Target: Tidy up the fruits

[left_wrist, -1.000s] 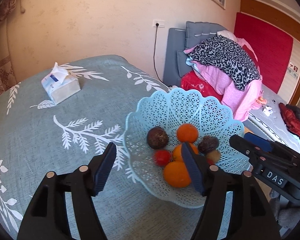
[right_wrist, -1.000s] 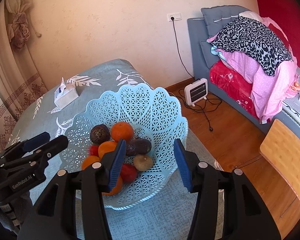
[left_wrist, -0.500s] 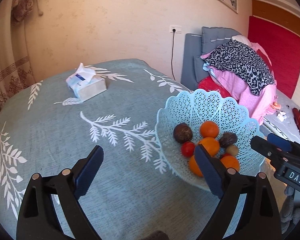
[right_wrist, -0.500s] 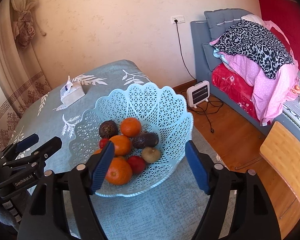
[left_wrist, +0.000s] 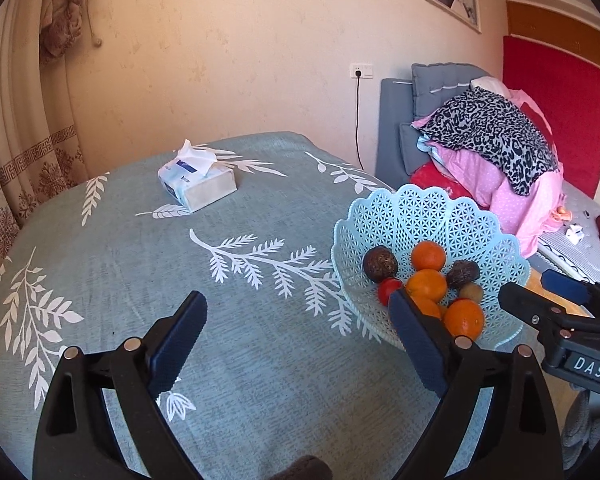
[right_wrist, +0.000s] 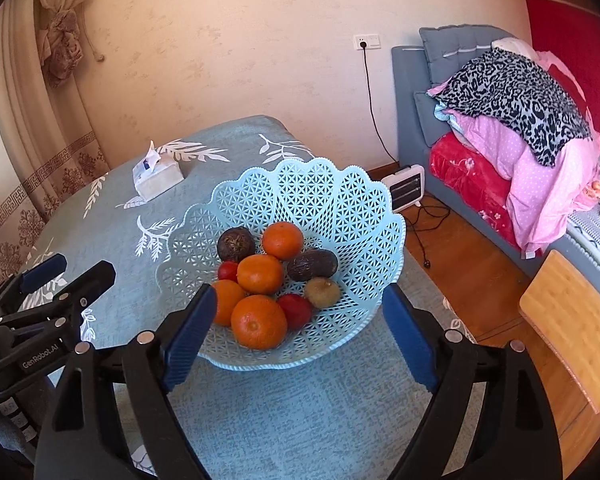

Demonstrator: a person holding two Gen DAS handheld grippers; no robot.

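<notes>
A light blue lattice basket (right_wrist: 320,184) stands on the teal tablecloth near the table's right edge. It holds several oranges (right_wrist: 259,322), a dark round fruit (right_wrist: 236,243), an avocado (right_wrist: 312,265), a kiwi (right_wrist: 322,292) and red fruits (right_wrist: 296,310). My right gripper (right_wrist: 300,292) hovers in front of the basket, its jaws opening, with nothing pressed between them. My left gripper (left_wrist: 296,300) stands open over bare cloth, left of the basket (left_wrist: 420,208). Its right finger partly hides the front fruits.
A tissue pack (left_wrist: 198,182) lies at the back of the table (left_wrist: 140,280). Beyond the table's right edge are a wooden floor, a small heater (right_wrist: 406,188), a wooden seat (right_wrist: 568,320) and a bed piled with clothes (right_wrist: 520,92).
Both grippers have opened wider and drawn back from the basket. The left one has swung leftward, so the basket now sits at its right side.
</notes>
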